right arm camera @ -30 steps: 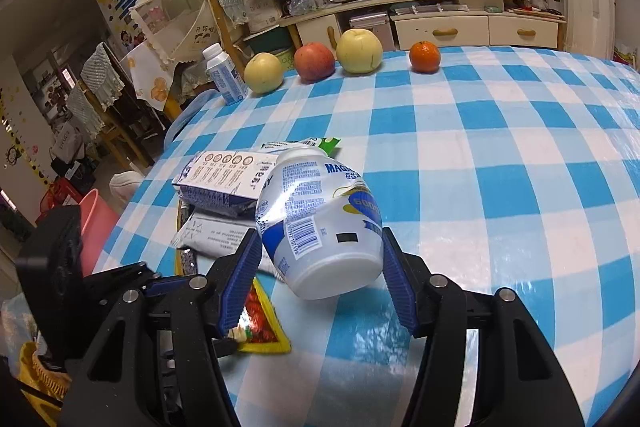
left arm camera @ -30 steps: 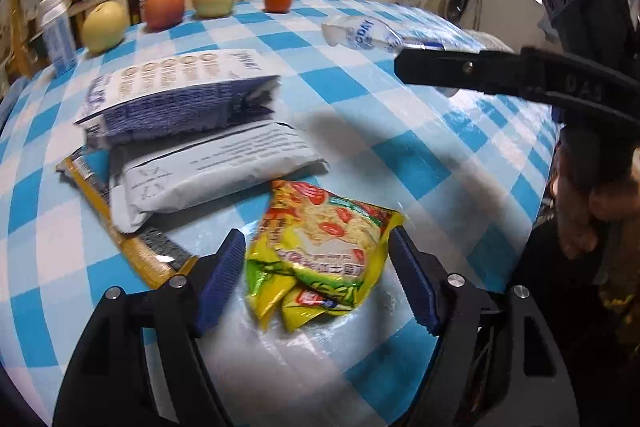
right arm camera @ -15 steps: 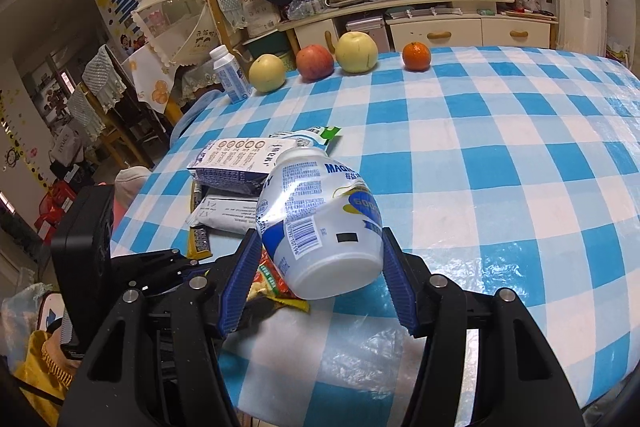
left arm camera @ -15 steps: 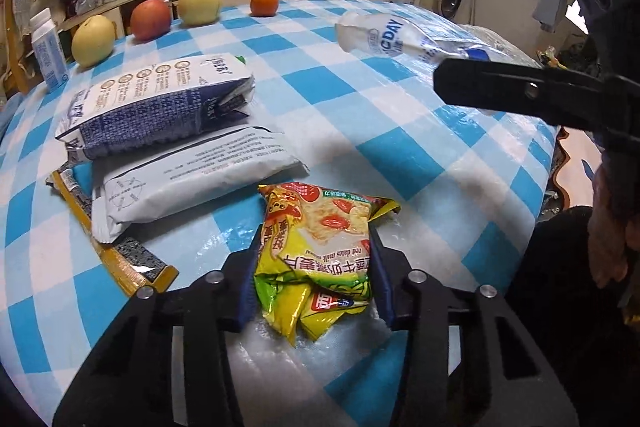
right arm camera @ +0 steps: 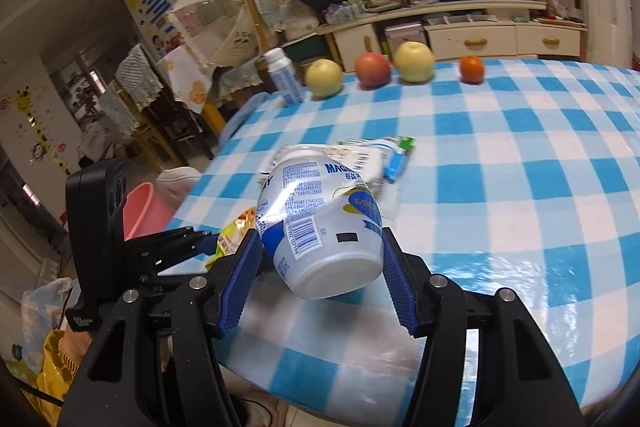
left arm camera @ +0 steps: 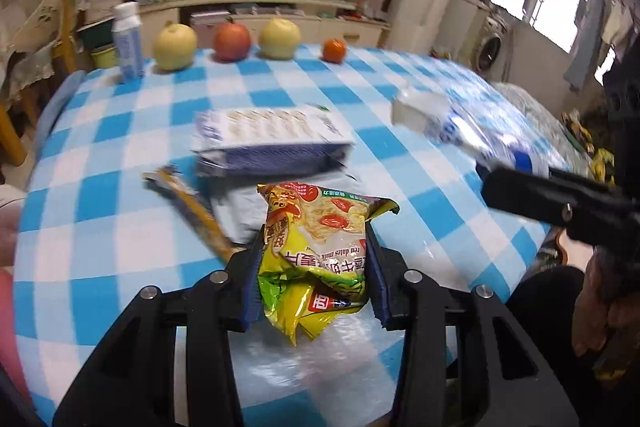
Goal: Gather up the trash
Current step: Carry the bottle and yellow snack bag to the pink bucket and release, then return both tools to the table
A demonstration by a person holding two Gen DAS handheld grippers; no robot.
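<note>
1. Snack packet (left arm camera: 320, 247), yellow-green, sits clamped between the left gripper (left arm camera: 314, 275) fingers, which are closing, above the worktop (left arm camera: 120, 227) near edge.
2. Crushed plastic bottle (right arm camera: 320, 223) is gripped by the right gripper (right arm camera: 320, 267) fingers.

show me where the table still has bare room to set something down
Bare checked cloth runs between the fruit row, from the orange leftwards, and the blue-and-white box, plus the whole side right of that box in the right wrist view. It is crowded around the box and the gold wrapper.
</note>
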